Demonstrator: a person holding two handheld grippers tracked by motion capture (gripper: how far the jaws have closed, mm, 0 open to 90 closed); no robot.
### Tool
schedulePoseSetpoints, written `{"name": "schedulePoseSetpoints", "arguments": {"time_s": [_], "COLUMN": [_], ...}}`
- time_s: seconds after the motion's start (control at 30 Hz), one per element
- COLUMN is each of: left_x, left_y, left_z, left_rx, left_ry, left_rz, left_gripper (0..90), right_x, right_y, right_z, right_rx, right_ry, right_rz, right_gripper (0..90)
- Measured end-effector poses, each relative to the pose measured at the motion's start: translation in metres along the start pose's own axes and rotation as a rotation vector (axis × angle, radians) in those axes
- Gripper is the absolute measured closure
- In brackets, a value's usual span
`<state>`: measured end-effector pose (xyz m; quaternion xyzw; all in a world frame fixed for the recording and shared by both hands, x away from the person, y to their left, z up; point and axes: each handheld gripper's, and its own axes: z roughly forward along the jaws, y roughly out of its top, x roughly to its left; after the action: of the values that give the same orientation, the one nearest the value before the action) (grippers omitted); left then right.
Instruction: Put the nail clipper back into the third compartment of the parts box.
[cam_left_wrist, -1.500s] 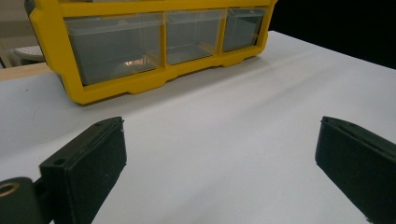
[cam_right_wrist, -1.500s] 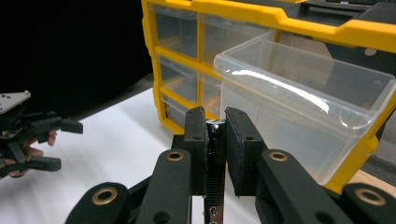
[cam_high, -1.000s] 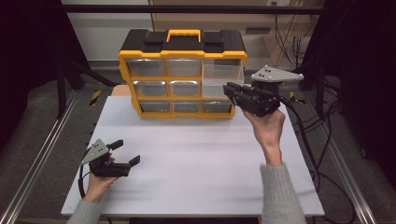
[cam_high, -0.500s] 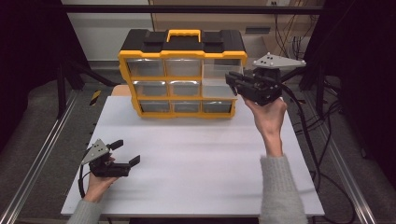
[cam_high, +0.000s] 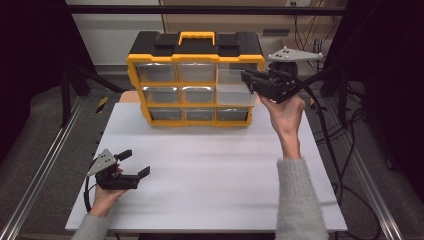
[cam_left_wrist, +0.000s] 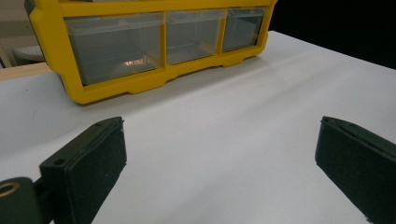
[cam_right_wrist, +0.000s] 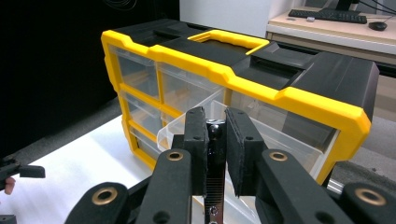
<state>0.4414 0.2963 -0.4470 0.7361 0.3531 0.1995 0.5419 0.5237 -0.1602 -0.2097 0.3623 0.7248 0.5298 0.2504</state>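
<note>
A yellow and black organizer with clear drawers stands at the back of the white table. One clear drawer in its right column is pulled out. My right gripper is raised at the organizer's right front, over that open drawer. In the right gripper view, this gripper is shut on a small dark metal bolt. My left gripper rests low at the table's near left, open and holding nothing. Its jaws stand wide apart in the left gripper view, facing the organizer's bottom row.
Metal rails run along both sides of the table. Cables trail off the right edge. A desk with a keyboard stands behind the organizer. White tabletop stretches between the two grippers.
My right gripper has risen and moved closer to the organizer's right column, still shut on the bolt. The left gripper has stayed put.
</note>
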Motion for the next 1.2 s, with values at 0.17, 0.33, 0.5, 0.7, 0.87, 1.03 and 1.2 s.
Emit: {"name": "schedulePoseSetpoints", "arguments": {"time_s": [0.17,0.33,0.5,0.7,0.87,1.03,1.2], "left_x": [0.0,0.0,0.0,0.001,0.001,0.001,0.001], "left_y": [0.0,0.0,0.0,0.0,0.0,0.0,0.0], "left_z": [0.0,0.0,0.0,0.0,0.0,-0.001,0.0], "left_rx": [-0.001,-0.002,-0.003,-0.004,-0.005,-0.004,-0.004], "left_ry": [0.0,0.0,-0.001,0.0,-0.001,0.0,0.0], "left_rz": [-0.001,0.0,-0.001,-0.002,-0.003,-0.003,-0.004], "left_gripper": [2.0,1.9,1.9,1.9,2.0,2.0,2.0], "right_x": [-0.004,-0.008,-0.012,-0.018,-0.022,-0.026,-0.028], "right_y": [0.005,0.008,0.011,0.012,0.012,0.012,0.011], "right_z": [0.005,0.012,0.018,0.025,0.03,0.036,0.041], "right_rx": [-0.001,0.004,0.011,0.024,0.025,0.032,0.041], "right_ry": [-0.014,-0.023,-0.036,-0.054,-0.064,-0.074,-0.079], "right_rz": [0.008,0.013,0.02,0.026,0.031,0.035,0.036], "right_gripper": [79.6,79.6,79.6,79.6,79.6,79.6,79.6]}}
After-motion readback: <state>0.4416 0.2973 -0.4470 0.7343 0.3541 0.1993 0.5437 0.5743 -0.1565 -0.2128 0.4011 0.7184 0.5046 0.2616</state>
